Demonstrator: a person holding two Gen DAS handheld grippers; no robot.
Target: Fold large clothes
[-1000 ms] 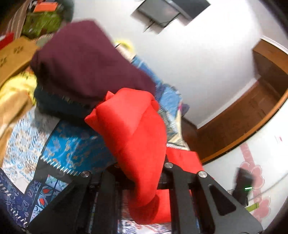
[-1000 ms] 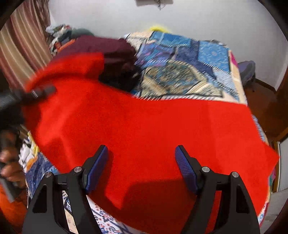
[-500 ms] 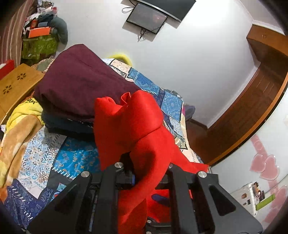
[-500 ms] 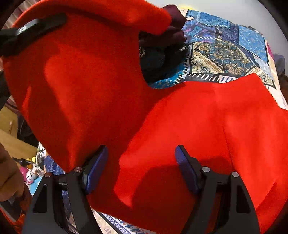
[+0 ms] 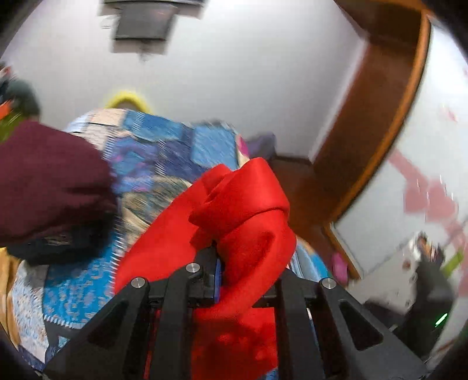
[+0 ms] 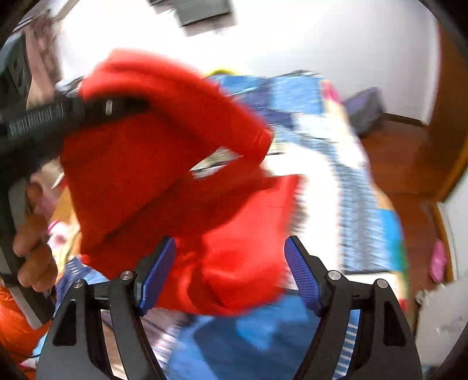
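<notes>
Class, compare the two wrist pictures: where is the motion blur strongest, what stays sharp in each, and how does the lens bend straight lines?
Right wrist view: heavy smear over the red garment and patchwork bedspread; the right tool, open, stays crisp. Left wrist view: milder blur on the maroon pile and the wall screen; the left tool, shut on the red garment, is sharp. Fisheye bows the wooden door frame.

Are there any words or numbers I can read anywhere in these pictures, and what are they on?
There are none to read.
Dark panel on the wall: blurred, no letters show.
Items beside the pink wall decoration: too blurred to read.
Red garment, patterned bedspread and maroon garment: no text visible.
</notes>
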